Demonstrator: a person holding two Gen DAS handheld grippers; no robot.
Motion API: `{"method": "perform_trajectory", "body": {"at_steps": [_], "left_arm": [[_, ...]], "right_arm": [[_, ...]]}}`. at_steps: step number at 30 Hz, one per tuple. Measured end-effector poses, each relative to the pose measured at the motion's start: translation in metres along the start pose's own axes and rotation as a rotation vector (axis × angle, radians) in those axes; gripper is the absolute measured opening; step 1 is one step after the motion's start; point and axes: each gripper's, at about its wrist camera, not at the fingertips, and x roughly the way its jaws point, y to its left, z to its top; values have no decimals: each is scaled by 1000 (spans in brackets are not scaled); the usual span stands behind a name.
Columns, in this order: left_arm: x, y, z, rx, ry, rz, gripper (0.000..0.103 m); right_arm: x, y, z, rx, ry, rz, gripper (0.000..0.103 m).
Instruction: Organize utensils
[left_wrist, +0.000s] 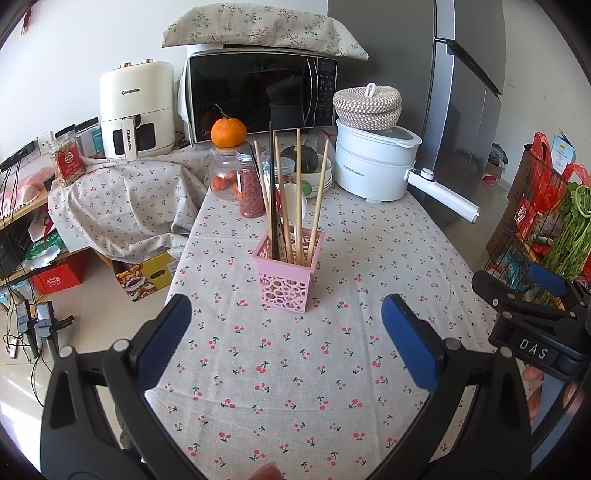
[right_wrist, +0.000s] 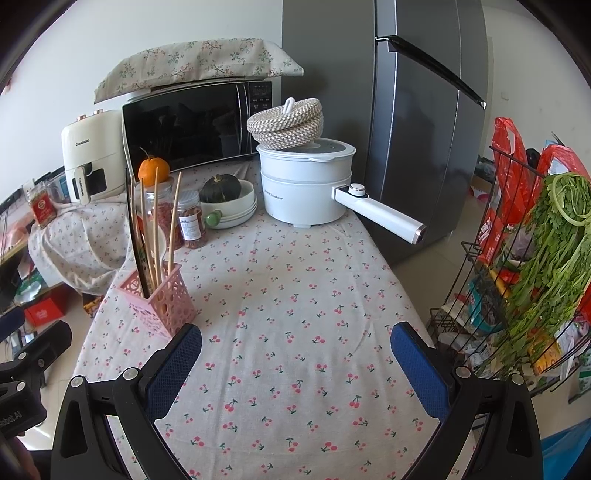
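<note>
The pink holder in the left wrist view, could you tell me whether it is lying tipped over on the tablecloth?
No, the pink holder stands upright on the tablecloth, with the chopsticks sticking up out of it.

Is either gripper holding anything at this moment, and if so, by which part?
Nothing is held. The left gripper and right gripper are both open and empty; the chopsticks stand in the pink holder.

The holder (left_wrist: 287, 273) is pink plastic full of small holes. The chopsticks (left_wrist: 295, 192) in it look like pale wood, and one is shiny black. Under the holder lies a soft cloth (left_wrist: 295, 369) with cherries. Behind the holder, the pot (left_wrist: 373, 162) is smooth white plastic. The basket (left_wrist: 367, 105) on the pot is rough woven rope. The fridge (left_wrist: 465, 110) is grey metal.
</note>
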Motion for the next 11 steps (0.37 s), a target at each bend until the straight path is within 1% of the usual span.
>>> {"method": "perform_trajectory", "body": {"at_steps": [11], "left_arm": [[-1, -1, 0, -7, 5, -29, 102]], "right_arm": [[1, 0, 0, 1, 4, 6, 103]]}}
